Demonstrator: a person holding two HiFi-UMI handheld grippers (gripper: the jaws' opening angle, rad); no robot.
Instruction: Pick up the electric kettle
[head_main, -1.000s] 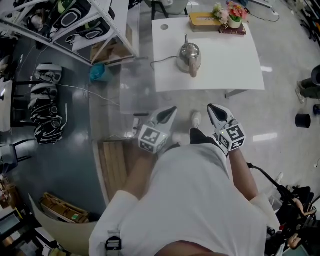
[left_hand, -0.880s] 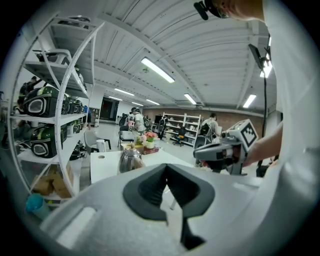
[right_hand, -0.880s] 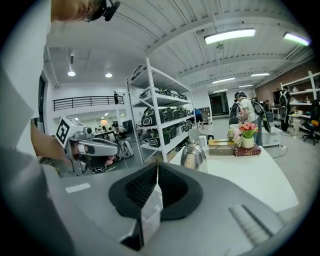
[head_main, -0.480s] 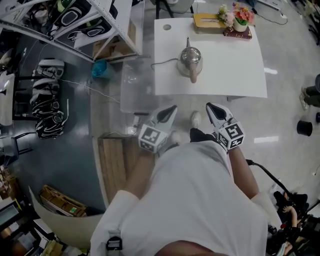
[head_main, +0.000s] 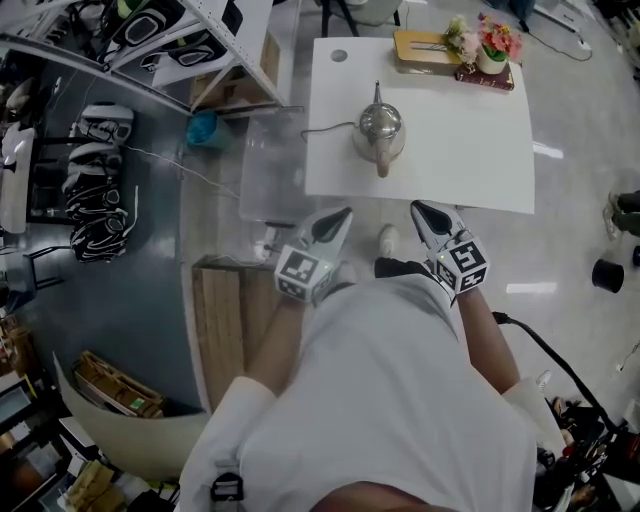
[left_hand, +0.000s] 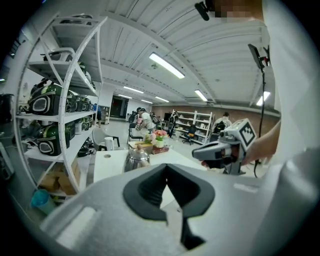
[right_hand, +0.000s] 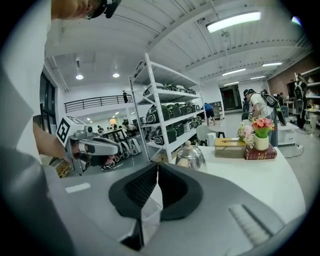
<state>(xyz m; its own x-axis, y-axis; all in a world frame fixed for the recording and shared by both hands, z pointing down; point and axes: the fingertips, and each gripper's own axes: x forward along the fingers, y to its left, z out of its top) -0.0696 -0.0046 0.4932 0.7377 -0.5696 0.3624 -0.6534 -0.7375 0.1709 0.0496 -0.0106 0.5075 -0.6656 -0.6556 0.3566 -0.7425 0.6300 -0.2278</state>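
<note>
The steel electric kettle (head_main: 379, 135) stands upright on the white table (head_main: 470, 150), its wooden handle toward me and its cord trailing off to the left. Both grippers are in the air short of the table's near edge, well apart from the kettle. My left gripper (head_main: 341, 216) is shut with nothing in it, and so is my right gripper (head_main: 421, 210). In the left gripper view the kettle (left_hand: 136, 159) shows beyond the closed jaw tips, with the right gripper (left_hand: 222, 151) off to the side. From the right gripper view the kettle (right_hand: 190, 156) lies straight ahead.
At the table's far edge sit a tissue box (head_main: 422, 48), a flower pot (head_main: 493, 52) and a book (head_main: 487, 76). A white shelf rack (head_main: 150, 50) of dark bags stands at the left. A clear box (head_main: 268, 170), a teal cup (head_main: 201, 128) and a wooden pallet (head_main: 222, 320) lie on the floor.
The table and kettle have drawn nearer in the head view as I step forward. Both grippers have moved toward the table, still shut and empty.
</note>
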